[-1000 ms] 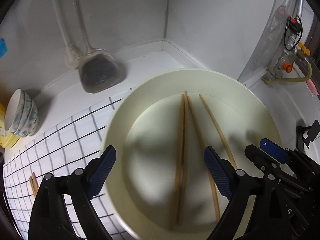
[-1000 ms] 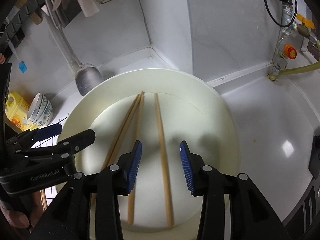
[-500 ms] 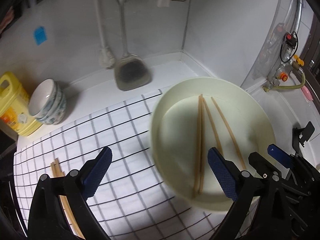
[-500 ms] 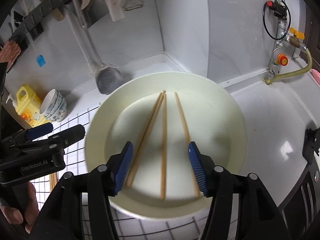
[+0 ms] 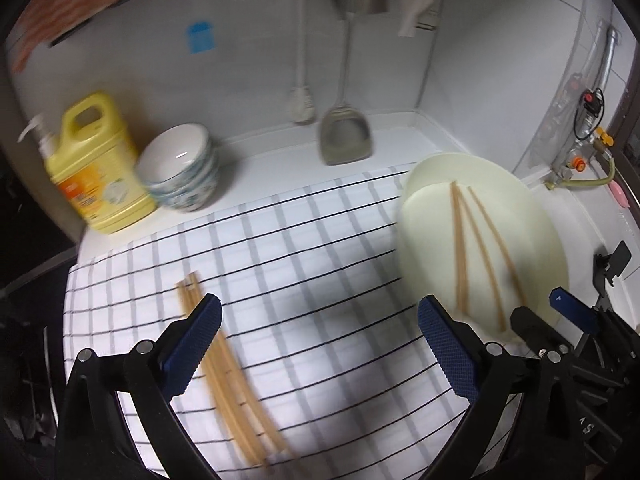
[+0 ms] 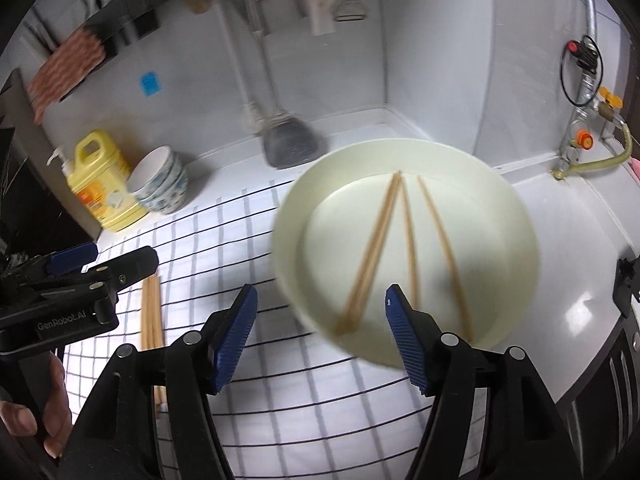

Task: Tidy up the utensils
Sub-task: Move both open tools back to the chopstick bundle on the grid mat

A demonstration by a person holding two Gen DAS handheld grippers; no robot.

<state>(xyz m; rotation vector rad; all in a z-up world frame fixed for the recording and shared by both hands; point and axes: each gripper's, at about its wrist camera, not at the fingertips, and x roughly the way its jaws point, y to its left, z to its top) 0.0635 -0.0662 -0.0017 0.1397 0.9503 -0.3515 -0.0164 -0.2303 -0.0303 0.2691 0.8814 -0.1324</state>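
A cream basin (image 5: 416,188) (image 6: 516,216) sits at the right on the counter. Several wooden chopsticks (image 5: 460,240) (image 6: 408,248) lie in it. More chopsticks (image 5: 224,368) (image 6: 151,312) lie in a bundle on the checked cloth (image 5: 304,248). My left gripper (image 5: 320,340) is open wide above the cloth, its left finger over that bundle, with nothing held. My right gripper (image 6: 320,328) hovers over the basin's near rim; its jaws are opening and nothing is between them. Each gripper also shows at the edge of the other's view.
A yellow detergent bottle (image 5: 96,172) and stacked bowls (image 5: 180,172) stand at the back left. A metal spatula (image 5: 346,140) hangs against the wall. Gas valves and a hose (image 5: 580,160) are at the far right. A person's hand (image 6: 24,416) holds the left gripper.
Both grippers have drawn back and up from the basin, the left one shifting over the cloth. The cloth's chopstick bundle has come into view. The right jaws have widened.
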